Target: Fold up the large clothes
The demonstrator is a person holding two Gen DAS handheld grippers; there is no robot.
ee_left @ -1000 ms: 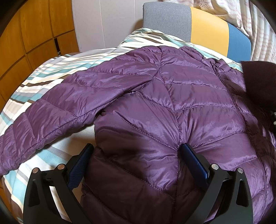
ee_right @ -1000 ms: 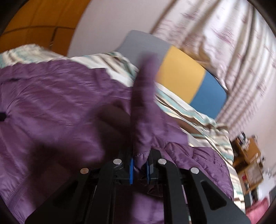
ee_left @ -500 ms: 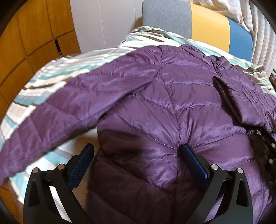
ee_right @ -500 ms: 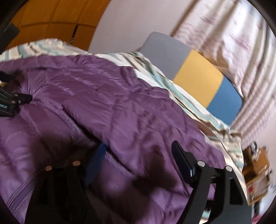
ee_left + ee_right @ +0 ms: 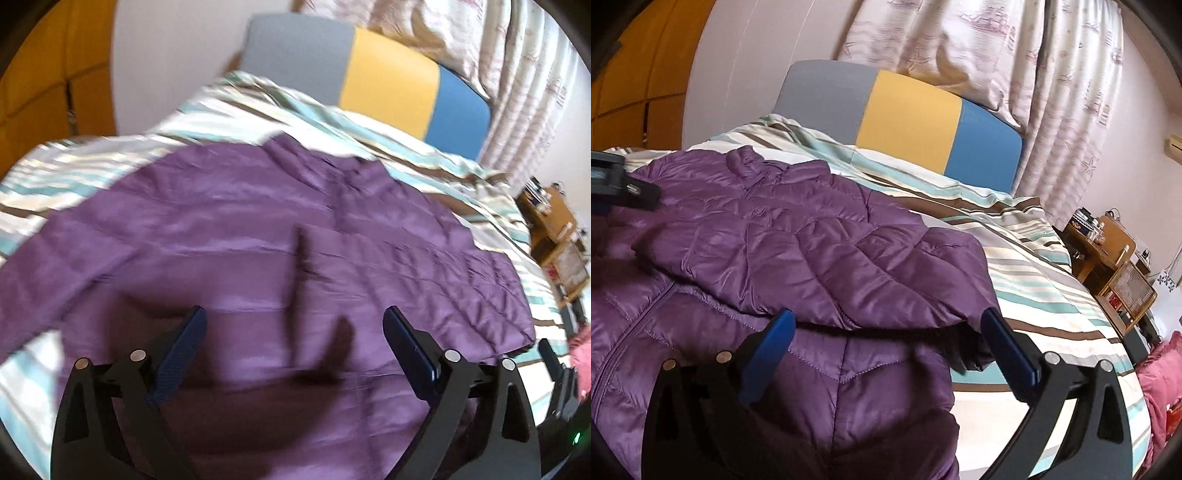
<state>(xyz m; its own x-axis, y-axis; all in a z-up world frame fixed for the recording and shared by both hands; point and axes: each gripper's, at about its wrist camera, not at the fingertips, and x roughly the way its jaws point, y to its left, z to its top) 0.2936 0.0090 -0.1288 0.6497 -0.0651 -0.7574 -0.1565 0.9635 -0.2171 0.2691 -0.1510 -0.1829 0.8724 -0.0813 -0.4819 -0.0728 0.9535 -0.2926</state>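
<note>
A purple quilted puffer jacket (image 5: 258,229) lies spread on a striped bed; the left wrist view is blurred. In the right wrist view the jacket (image 5: 738,258) has its right sleeve (image 5: 879,266) folded across the body. My left gripper (image 5: 293,325) is open and empty above the jacket's lower part. My right gripper (image 5: 886,325) is open and empty, just above the folded sleeve's cuff end. The left gripper's body (image 5: 624,184) shows at the left edge of the right wrist view.
The bed has a striped duvet (image 5: 1034,288) and a grey, yellow and blue headboard (image 5: 905,118). Curtains (image 5: 1052,74) hang behind it. A wooden side table (image 5: 1115,258) with clutter stands right of the bed. A pink item (image 5: 1160,384) lies at the right edge.
My right gripper opened and let go of the sleeve, which now lies across the jacket body. My left gripper lifted and swung right, away from the left sleeve.
</note>
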